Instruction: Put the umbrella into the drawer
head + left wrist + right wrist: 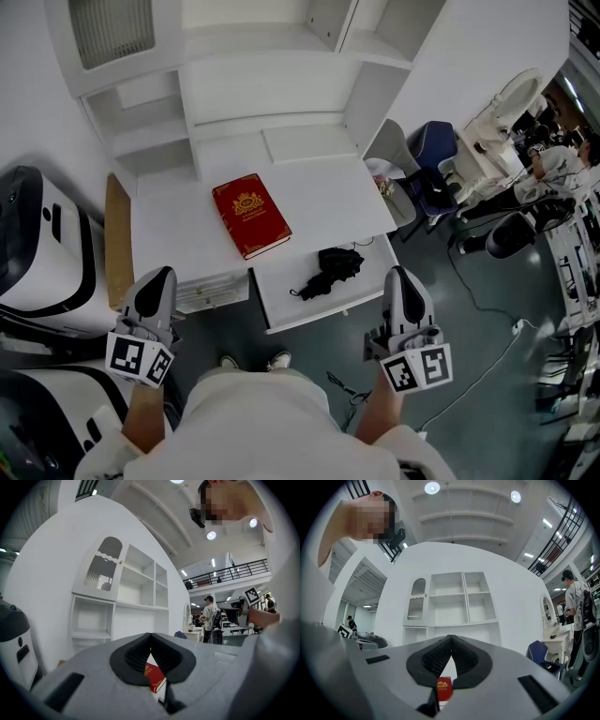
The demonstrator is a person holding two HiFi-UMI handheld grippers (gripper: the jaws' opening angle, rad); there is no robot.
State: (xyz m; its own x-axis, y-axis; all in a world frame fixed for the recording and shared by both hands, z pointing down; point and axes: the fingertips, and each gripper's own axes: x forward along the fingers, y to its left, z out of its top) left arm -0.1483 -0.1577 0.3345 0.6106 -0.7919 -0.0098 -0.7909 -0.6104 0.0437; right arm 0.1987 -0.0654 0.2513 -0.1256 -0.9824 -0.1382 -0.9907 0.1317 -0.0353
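Nearest me, L gripper (156,284) and R gripper (401,281) sit level at the desk's front, both clenched tip to tip w/ nothing between the jaws; each gripper view shows it. Just beyond, btwn the two, the drawer (281,314) stands open. The black umbrella (328,270) lies folded inside, toward its right side. Further back, a red book (250,216) lies flat on the white desk (328,202). Behind that is the white shelf unit (253,94).
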